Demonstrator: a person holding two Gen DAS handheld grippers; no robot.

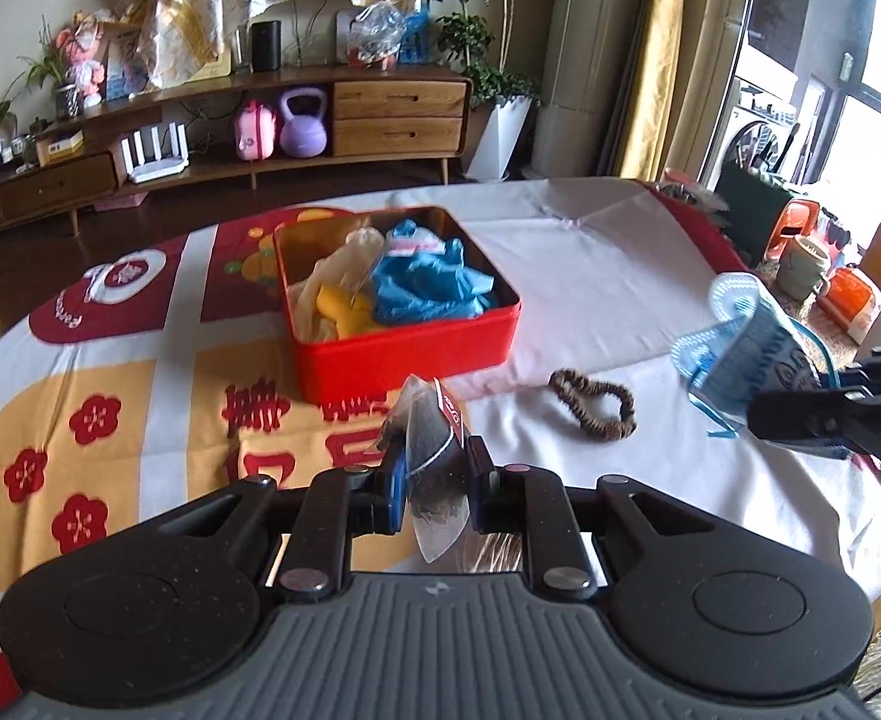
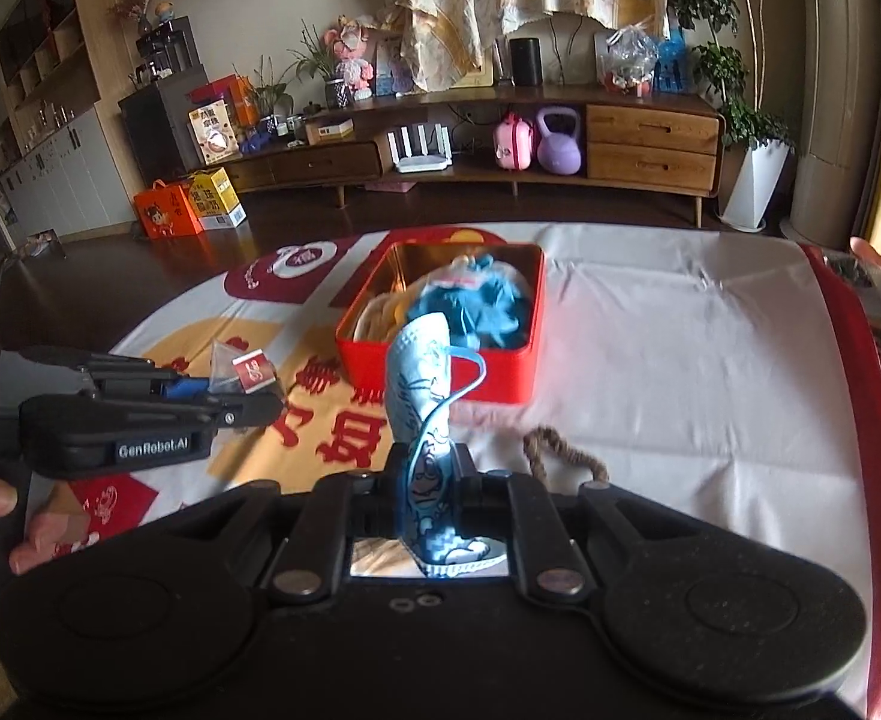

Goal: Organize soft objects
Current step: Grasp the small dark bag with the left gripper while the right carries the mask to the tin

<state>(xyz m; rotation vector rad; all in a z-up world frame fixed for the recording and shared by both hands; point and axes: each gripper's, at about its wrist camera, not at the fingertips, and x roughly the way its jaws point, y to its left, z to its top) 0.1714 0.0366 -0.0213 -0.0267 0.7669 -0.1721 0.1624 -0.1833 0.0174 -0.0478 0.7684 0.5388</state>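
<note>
We start from the 2 soft things in hand. In the left wrist view a clear pyramid tea bag [image 1: 434,456] with a red tag sits low at centre, pinched between the jaws of the left gripper [image 1: 437,468]. In the right wrist view a pale blue printed face mask [image 2: 422,396] stands up at centre frame, clamped in the right gripper [image 2: 425,480], its blue ear loop hanging free to the right. Both items are off the cloth, short of the red tin [image 1: 344,360] — our judgement is that we are carrying them toward it.

The tin sits at centre in both views, already holding a blue crumpled piece [image 1: 428,282], a yellow item [image 1: 344,306] and pale wrapping [image 1: 332,270], so room is tight. We should bring each item over the near rim, lower it onto a gap in the pile, then part the jaws; letting go high risks the light tea bag drifting out. We take 1 gripper at a time — they are close side by side and could clash above the tin. We watch the loose ear loop so it does not snag the rim.

A brown scrunchie [image 1: 593,405] still lies on the patterned tablecloth [image 1: 590,264], to the right of the tin, for later.
</note>
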